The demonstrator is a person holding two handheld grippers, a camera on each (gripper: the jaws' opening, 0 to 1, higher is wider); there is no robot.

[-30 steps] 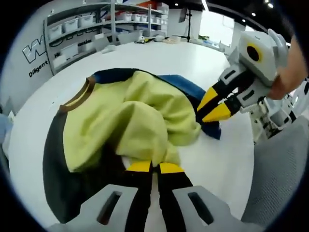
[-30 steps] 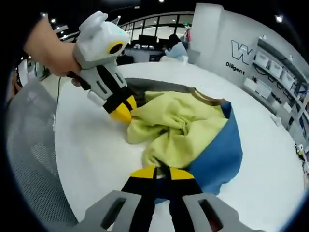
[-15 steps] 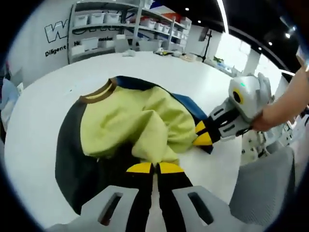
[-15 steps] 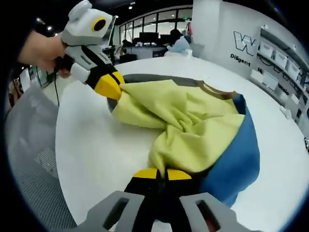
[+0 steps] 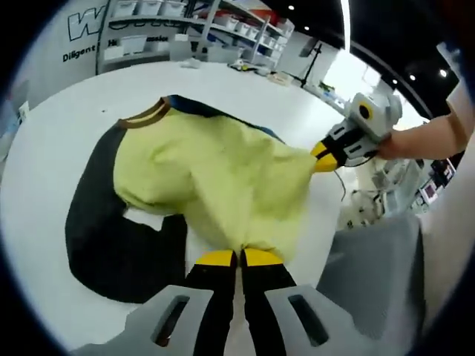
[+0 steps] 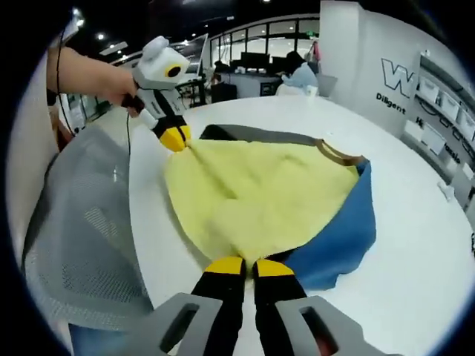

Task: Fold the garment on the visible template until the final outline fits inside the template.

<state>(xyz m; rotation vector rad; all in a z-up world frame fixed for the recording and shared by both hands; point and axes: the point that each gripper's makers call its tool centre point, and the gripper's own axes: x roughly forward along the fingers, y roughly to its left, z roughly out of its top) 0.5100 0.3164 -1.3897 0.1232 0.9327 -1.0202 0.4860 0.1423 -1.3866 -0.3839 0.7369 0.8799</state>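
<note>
A sweatshirt with a yellow body (image 5: 223,174), a brown collar (image 5: 145,115) and a dark sleeve (image 5: 111,237) lies spread on the white table (image 5: 44,148). Its other sleeve is blue (image 6: 349,230). My left gripper (image 5: 237,257) is shut on the yellow hem at one corner; in the right gripper view the left gripper (image 6: 175,138) is held by a hand. My right gripper (image 6: 249,265) is shut on the hem's other corner, and the right gripper (image 5: 324,158) appears at the right of the left gripper view. The hem is stretched taut between them near the table's edge.
A grey mesh chair back (image 6: 82,245) stands against the table edge beside the hem, also seen as the chair back (image 5: 371,274). Shelves with bins (image 5: 171,37) line the far wall. A person (image 6: 300,74) sits far behind the table.
The two grippers have moved apart along the hem. The bunched yellow body has been pulled flat and taut toward the table edge, covering more of the blue sleeve.
</note>
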